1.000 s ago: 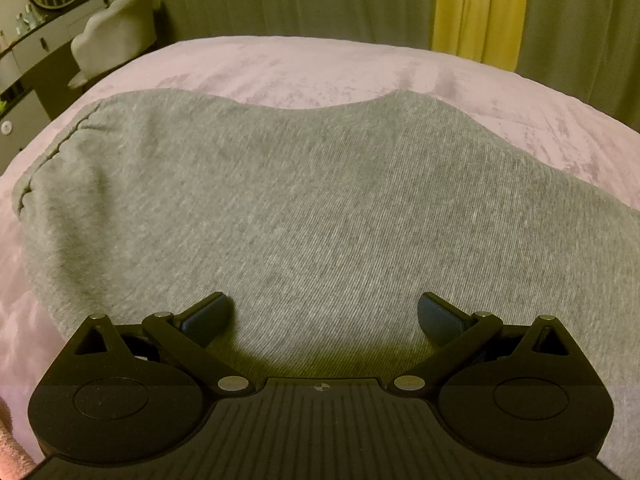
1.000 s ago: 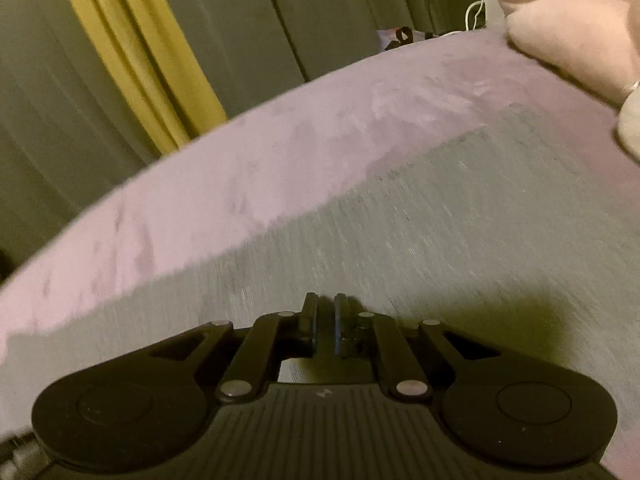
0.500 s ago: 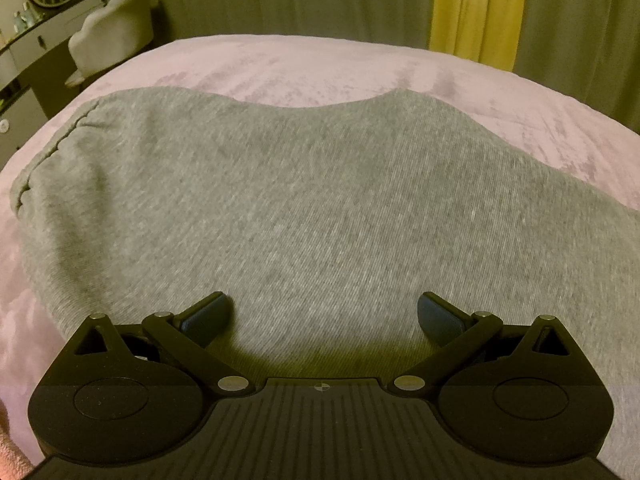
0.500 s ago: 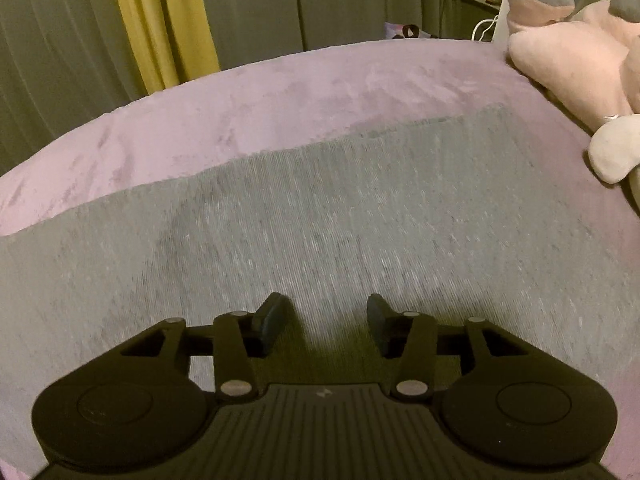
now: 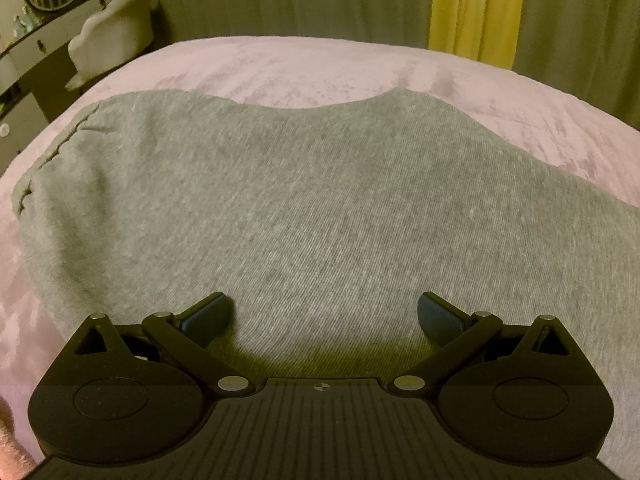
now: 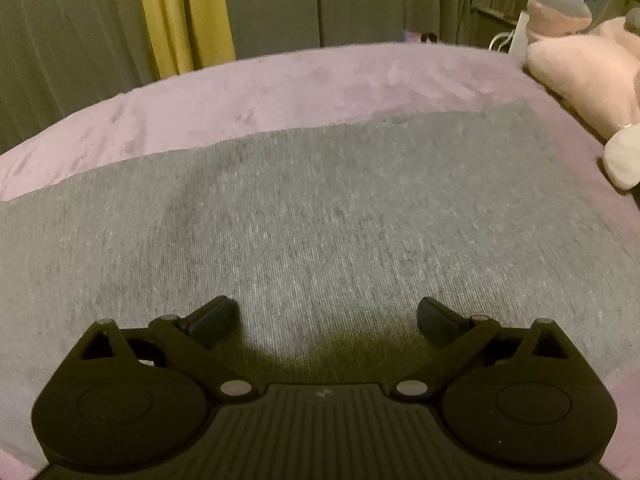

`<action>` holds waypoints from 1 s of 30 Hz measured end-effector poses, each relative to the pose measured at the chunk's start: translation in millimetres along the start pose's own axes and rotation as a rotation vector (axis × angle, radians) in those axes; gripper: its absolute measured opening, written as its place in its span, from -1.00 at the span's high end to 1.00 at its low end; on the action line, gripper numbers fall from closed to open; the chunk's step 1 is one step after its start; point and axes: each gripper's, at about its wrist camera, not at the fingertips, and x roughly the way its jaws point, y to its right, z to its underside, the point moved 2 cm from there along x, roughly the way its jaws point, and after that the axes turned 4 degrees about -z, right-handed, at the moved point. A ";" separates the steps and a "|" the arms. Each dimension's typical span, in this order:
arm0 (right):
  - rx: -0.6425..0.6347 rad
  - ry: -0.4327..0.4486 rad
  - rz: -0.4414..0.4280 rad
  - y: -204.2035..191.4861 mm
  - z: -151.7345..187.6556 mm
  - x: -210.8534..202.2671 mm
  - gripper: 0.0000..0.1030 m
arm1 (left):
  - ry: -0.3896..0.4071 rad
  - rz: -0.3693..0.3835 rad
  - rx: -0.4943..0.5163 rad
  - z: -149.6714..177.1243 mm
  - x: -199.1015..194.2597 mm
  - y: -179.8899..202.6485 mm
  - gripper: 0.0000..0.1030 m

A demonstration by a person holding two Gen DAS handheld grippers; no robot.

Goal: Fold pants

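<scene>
Right hand-held gripper (image 6: pixel 328 314) wide apart just above flat grey pants (image 6: pixel 320 208)

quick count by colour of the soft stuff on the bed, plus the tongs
grey pants: 1
pink plush toy: 1
pink bedspread: 1
black tongs, both open: 2, left tongs and right tongs
total: 5

Both views are dimly lit with a warm, yellowish cast. A soft shadow is thrown onto the grey pants (image 5: pixel 320 208) just ahead of each gripper. Straight lines are bowed by the fisheye lens, and the corners are darkened. The right wrist view is slightly blurred.
</scene>
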 end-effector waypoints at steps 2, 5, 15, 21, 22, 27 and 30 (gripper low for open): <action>0.002 -0.010 -0.027 4.1 -0.9 -1.8 -0.92 | 0.008 -0.006 0.028 0.6 -3.1 3.7 -1.00; 0.010 -0.040 -0.079 14.3 -6.7 -4.9 -0.91 | 0.006 -0.010 0.061 -4.3 -5.6 5.7 -1.00; 0.187 0.017 -0.091 39.6 -3.5 -17.9 -0.91 | 0.186 -0.033 0.272 -29.5 -8.7 35.2 -1.00; 0.131 -0.007 -0.038 32.1 -3.5 -13.3 -0.91 | 0.063 0.003 0.104 -73.6 43.6 15.5 -1.00; 0.136 -0.007 -0.041 33.0 -3.6 -12.8 -0.91 | 0.065 -0.017 0.060 -83.4 47.0 8.3 -1.00; 0.144 -0.006 -0.042 32.9 -3.2 -12.5 -0.92 | 0.072 -0.142 0.021 -115.9 50.3 -14.5 -1.00; 0.149 -0.002 -0.042 33.2 -3.2 -12.3 -0.92 | 0.016 0.131 0.003 -113.4 37.2 -15.5 -1.00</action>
